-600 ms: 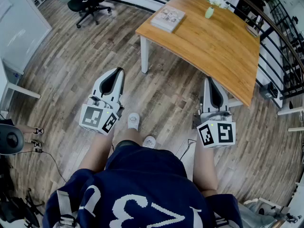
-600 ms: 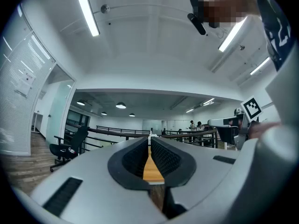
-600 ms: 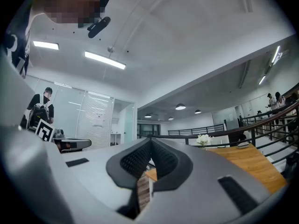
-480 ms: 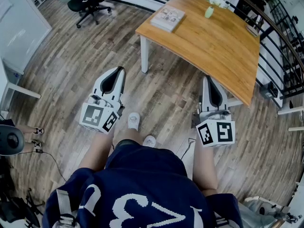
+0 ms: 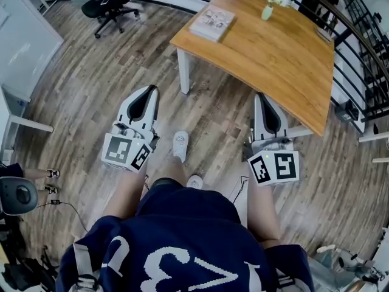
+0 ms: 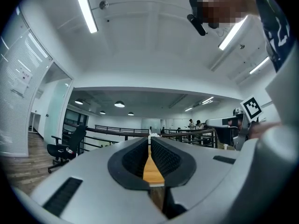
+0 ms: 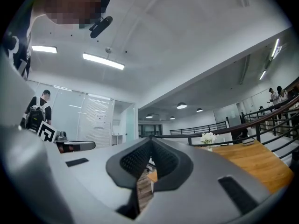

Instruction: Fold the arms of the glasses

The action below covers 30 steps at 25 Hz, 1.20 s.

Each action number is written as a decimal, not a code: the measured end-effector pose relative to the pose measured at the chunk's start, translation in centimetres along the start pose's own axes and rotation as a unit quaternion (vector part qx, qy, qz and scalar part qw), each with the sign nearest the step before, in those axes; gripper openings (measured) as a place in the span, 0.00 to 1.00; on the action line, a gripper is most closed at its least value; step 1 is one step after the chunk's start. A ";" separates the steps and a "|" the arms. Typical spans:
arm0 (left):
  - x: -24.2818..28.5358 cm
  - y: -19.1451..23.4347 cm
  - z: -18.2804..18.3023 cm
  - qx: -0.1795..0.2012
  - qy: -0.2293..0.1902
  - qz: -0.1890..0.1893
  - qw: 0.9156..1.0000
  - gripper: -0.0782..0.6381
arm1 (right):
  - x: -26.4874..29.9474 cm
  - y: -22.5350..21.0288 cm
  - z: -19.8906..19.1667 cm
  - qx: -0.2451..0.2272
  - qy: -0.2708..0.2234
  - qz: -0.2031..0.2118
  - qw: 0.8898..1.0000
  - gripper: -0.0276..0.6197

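Note:
I cannot make out any glasses in any view. My left gripper (image 5: 152, 90) is held out over the wood floor at the left of the head view, jaws together with nothing between them. My right gripper (image 5: 260, 96) hangs just short of the near edge of a wooden table (image 5: 273, 59), its jaws also together and empty. In the left gripper view the left gripper's (image 6: 149, 139) black pads meet at the tip, with the tabletop beyond. In the right gripper view the right gripper (image 7: 151, 140) likewise shows its pads touching.
On the table lie a book (image 5: 212, 22) and a small vase of white flowers (image 5: 269, 8); a small dark item (image 5: 325, 35) at its far edge is too small to tell. A black office chair (image 5: 112, 2) stands far left; a railing (image 5: 364, 53) runs along the right.
The person has stepped forward: one shoe has moved ahead and the table has come slightly nearer. Both grippers keep the same pose, jaws still together.

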<state>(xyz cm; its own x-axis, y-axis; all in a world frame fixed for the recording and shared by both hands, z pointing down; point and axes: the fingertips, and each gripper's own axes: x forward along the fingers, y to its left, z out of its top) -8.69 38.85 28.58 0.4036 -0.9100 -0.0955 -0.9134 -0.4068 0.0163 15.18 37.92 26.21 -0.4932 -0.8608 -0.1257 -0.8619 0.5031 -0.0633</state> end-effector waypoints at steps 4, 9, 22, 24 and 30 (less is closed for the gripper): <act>3.9 2.4 -0.7 -0.005 -0.002 -0.007 1.000 0.15 | 3.8 -1.5 -0.5 -0.005 -0.003 -0.006 1.000 0.09; 10.6 6.5 -0.9 -0.007 -0.010 -0.024 1.000 0.15 | 10.9 -3.6 -0.4 -0.017 -0.007 -0.005 1.000 0.09; 24.8 15.8 -0.4 -0.007 -0.022 -0.080 0.997 0.15 | 24.8 -7.8 0.5 -0.009 -0.036 -0.047 0.998 0.09; 25.6 16.3 -0.8 -0.013 -0.017 -0.083 0.996 0.15 | 25.5 -8.3 0.1 -0.007 -0.029 -0.052 0.998 0.09; 27.9 17.4 -2.8 -0.031 0.003 -0.083 0.996 0.15 | 27.6 -10.1 -0.8 0.006 -0.018 -0.057 0.998 0.09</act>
<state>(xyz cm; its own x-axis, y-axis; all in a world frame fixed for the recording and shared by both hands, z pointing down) -13.20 6.12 28.99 0.5484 -0.8307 -0.0962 -0.8296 -0.5549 0.0620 10.15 8.98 24.22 -0.3870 -0.9095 -0.1517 -0.9107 0.4027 -0.0916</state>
